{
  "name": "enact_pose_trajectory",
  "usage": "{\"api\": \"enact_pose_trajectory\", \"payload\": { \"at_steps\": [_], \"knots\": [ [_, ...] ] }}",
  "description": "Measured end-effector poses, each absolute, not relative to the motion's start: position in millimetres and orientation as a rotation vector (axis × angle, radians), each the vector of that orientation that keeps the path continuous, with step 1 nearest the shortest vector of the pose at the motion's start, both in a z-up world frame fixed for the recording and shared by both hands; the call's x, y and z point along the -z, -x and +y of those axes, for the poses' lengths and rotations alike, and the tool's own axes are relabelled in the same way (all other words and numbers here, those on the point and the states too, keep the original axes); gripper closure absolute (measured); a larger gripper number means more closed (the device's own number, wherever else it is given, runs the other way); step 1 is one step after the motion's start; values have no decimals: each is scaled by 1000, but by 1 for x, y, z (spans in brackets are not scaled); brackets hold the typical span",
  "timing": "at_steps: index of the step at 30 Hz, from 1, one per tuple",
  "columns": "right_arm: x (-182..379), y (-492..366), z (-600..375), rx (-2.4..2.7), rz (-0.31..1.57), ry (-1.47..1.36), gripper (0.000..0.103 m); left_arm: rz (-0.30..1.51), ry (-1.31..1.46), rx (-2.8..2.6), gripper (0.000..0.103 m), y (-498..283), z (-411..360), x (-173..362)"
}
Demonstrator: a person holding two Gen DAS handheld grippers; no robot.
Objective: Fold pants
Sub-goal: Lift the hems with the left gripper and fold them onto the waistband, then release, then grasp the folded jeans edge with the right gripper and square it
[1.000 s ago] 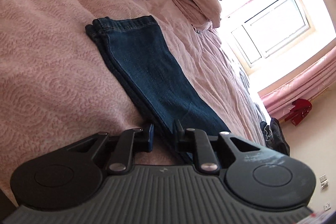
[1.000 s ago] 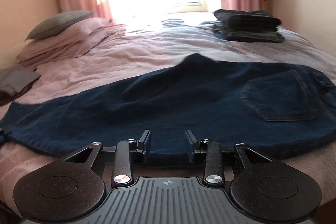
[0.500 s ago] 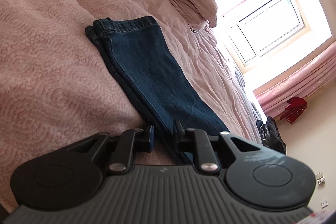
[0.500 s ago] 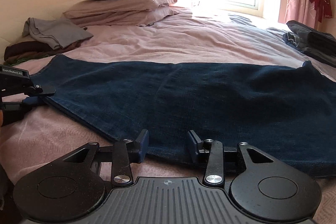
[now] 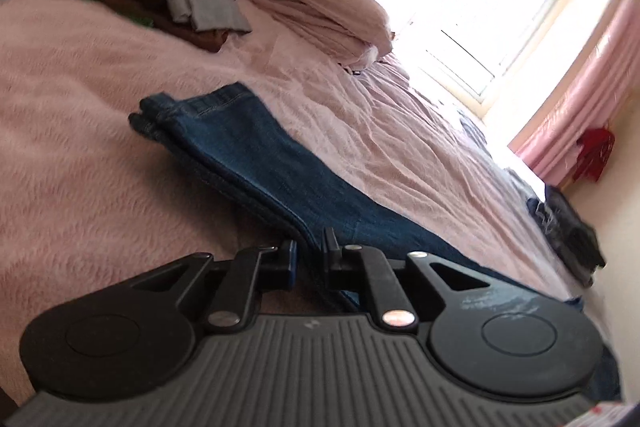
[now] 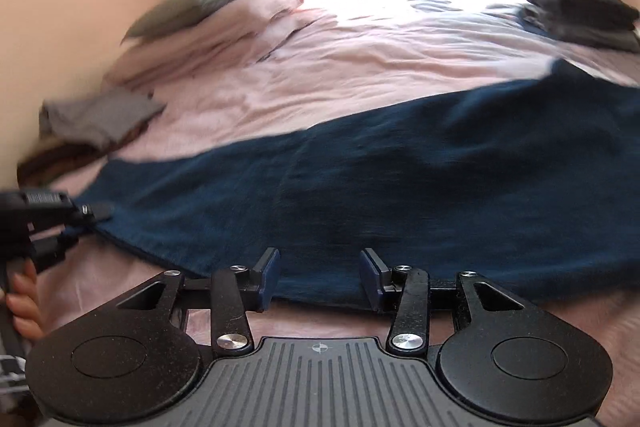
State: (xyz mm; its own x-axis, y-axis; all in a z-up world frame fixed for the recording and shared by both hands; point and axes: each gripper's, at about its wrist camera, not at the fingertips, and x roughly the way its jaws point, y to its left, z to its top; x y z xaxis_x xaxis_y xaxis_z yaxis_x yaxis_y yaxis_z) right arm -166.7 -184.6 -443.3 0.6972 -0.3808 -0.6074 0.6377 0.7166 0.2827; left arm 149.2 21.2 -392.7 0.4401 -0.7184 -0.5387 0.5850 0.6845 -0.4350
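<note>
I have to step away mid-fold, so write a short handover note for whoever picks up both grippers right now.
Left gripper: closing on the near edge of the jeans, denim pinched between its pads.
Right gripper: jaws opening, poised at the jeans' near edge, gripping nothing.
Jeans lie lengthwise across the pink bedspread, legs stacked one on the other.
Done: legs folded together.
Left: grip with the right, then probably fold the length over.
Folded dark clothes sit at the far side.

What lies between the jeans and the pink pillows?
Only bare, wrinkled pink bedsheet lies between the jeans and the pink pillows, as the left wrist view shows.
</note>
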Motion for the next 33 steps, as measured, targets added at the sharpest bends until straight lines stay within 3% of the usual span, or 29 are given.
{"api": "enact_pose_trajectory", "payload": {
  "at_steps": [5, 16, 17, 20, 25, 33],
  "knots": [
    [418, 251, -215, 767, 415, -570, 61, 551, -73, 880, 99, -115, -11, 362],
    [390, 424, -272, 1201, 201, -684, 61, 177, -316, 1289, 97, 28, -96, 289],
    [390, 433, -273, 1212, 191, -694, 61, 178, -345, 1372, 95, 49, -107, 291],
    [391, 442, -274, 1220, 183, -711, 61, 283, -406, 1569, 70, 90, -138, 315],
    [395, 432, -270, 1142, 223, -711, 60, 464, -484, 1537, 69, 100, -145, 367],
    [412, 366, -299, 761, 265, -866, 61, 614, -339, 1328, 72, 22, -115, 365]
  ]
}}
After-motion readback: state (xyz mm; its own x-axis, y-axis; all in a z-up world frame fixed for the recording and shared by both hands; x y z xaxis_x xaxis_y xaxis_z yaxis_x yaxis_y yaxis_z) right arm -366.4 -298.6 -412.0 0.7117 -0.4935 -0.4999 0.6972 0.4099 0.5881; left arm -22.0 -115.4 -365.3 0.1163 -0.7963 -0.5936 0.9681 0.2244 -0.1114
